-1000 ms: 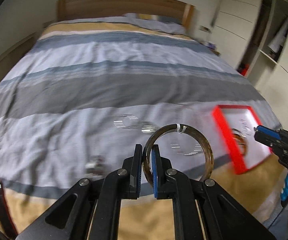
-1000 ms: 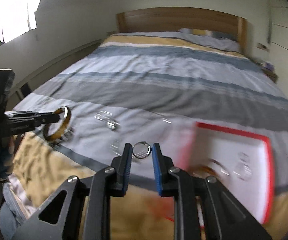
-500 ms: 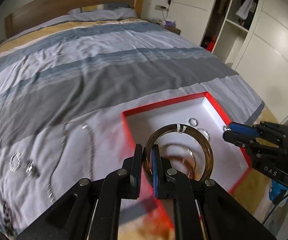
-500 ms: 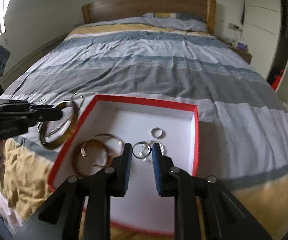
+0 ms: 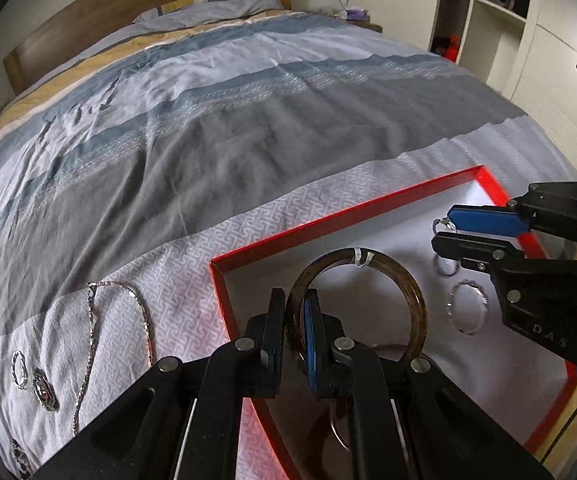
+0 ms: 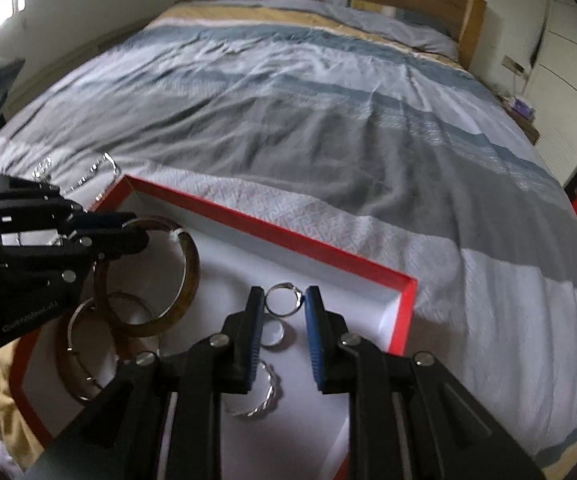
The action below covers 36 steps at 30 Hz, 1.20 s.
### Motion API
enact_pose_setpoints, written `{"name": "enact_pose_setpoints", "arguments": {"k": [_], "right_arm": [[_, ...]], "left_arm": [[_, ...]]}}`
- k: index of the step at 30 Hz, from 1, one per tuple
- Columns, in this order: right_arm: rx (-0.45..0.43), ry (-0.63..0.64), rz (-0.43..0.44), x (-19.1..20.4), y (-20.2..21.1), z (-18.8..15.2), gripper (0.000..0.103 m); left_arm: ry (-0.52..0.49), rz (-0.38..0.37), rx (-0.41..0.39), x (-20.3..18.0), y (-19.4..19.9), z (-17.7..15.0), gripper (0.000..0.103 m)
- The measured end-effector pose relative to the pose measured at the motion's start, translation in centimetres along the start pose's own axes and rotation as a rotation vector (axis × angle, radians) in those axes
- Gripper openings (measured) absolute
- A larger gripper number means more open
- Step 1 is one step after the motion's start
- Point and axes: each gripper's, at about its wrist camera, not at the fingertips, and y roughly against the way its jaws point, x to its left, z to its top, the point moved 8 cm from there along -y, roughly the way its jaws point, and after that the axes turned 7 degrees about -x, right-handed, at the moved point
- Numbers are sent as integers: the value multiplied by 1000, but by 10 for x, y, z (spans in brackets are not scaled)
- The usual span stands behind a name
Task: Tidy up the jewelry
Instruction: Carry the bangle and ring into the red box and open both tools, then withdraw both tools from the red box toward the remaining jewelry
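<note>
- Both grippers have swung from the open bedspread to the red-rimmed box in the last second; a second ago it sat off at 3 o'clock in the left view, now it lies right under both.
- The left gripper has its jaws clamped on the brown bangle, holding it upright over the box's near-left part, just above another bangle already lying inside.
- The right gripper carries a small silver ring between its jaws; in the right view they look a little wider than half a second ago, so I cannot tell whether they are pinching it or letting go.
- Below it, on the white floor of the box, lie a plain ring and a twisted silver ring.
- To my eye the carry is done and both pieces are at the point of being set down.
- Left on the bed at 9 o'clock of the box: a silver chain and a few small pieces, so the sorting looks about half done.
</note>
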Motion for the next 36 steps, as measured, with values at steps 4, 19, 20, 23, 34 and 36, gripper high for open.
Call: {"name": "enact_pose_setpoints", "arguments": {"k": [4,19,20,23,34,36], "right_arm": [[35,5,-7,-3,-10,-3,19],[40,-35,-45,-14,0,-8,21],[36,-39,-47,-14,3,-9,21],[10,-66,-57,-15,19,-8,21],[-90,-141,-89,-2,115,-15,21],[-102,-147,-94,6,132,-18,23]], "left_arm": [[-6,30,4,-1,-4,-1,9],[67,32,-4,1,-3,-2,25],[69,24,-10,0,-1,-1,27],[82,3,-26,-3,9,1,36],[121,-24,-151,-3,110,2,63],[126,-20,-160,1,128,-4,63]]}}
